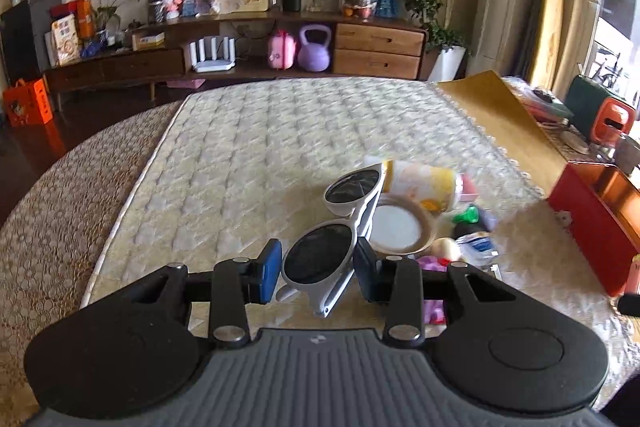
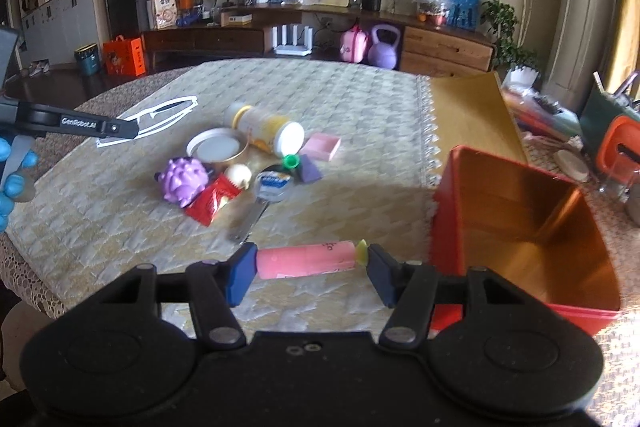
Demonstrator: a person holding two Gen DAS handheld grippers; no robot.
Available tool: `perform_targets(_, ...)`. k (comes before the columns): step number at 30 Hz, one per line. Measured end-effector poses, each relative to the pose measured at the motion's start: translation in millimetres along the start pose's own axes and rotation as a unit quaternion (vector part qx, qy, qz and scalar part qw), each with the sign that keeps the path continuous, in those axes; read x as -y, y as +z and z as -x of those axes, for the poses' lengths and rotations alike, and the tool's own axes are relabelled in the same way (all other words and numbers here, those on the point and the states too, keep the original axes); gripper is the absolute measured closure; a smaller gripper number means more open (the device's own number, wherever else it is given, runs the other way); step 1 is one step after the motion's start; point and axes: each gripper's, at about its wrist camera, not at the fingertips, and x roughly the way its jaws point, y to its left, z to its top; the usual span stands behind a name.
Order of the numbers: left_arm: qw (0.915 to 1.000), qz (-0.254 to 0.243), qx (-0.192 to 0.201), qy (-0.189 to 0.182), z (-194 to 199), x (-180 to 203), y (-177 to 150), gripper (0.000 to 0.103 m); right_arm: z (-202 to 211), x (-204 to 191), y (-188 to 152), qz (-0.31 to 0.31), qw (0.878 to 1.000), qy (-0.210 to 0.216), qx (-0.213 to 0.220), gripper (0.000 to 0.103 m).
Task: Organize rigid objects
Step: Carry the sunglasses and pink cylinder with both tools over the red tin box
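Right claw (image 2: 312, 267) clamps pink tube (image 2: 306, 259) endwise, axis crosswise; red tin (image 2: 516, 227) at two o'clock. Left claw (image 1: 317, 269) grips white sunglasses (image 1: 336, 231).

We see daylight entering from the window (image 1: 612, 39) at the right edge, blown out to white glare there, while the left of both frames stays dimmer. The red box (image 2: 524, 223) gleams copper inside and casts a soft shadow leftward on the tablecloth (image 2: 120, 227). Fisheye bending curves the edges, dark corners vignette, and slight motion blur softens the far furniture and the cloth's weave
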Motion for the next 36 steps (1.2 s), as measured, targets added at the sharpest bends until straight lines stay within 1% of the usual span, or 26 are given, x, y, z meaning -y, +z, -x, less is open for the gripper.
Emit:
perform_targets(5, 0.9996, -0.013, 0.003, -0.026, 12.8, 22.6, 11.3, 0.065, 16.8, 15.3, 4.9, -0.001, 1.000, -0.020, 0.008, 0.044)
perform_targets(9, 0.9982, -0.025, 0.006, -0.055, 19.7, 45.1, 19.5, 0.065, 24.1, 33.1, 7.8, -0.012, 0.999, -0.037, 0.013, 0.044)
perform_targets(18, 0.9924, -0.060, 0.011, -0.107, 22.1, 102.4, 35.0, 0.065, 31.4, 74.4, 6.4, -0.041, 0.997, -0.062, 0.016, 0.044)
perform_targets(23, 0.9875, -0.078, 0.009, -0.137, 19.4, 142.2, 41.5, 0.065, 33.9, 97.4, 1.3, -0.049, 0.996, -0.077, 0.016, 0.044)
perform_targets(28, 0.9811, -0.110, 0.011, -0.158, 13.3, 183.9, 46.7, 0.065, 34.4, 115.1, -4.5, -0.053, 0.995, -0.086, 0.015, 0.044)
perform_targets(32, 0.9756, -0.128, 0.003, -0.179, 2.9, 215.7, 45.2, 0.065, 32.8, 127.3, -9.0, -0.048, 0.995, -0.092, 0.011, 0.044)
perform_targets(36, 0.9710, -0.143, -0.007, -0.191, -9.0, 248.9, 44.0, 0.065, 29.1, 138.4, -12.3, -0.043, 0.994, -0.097, 0.002, 0.044)
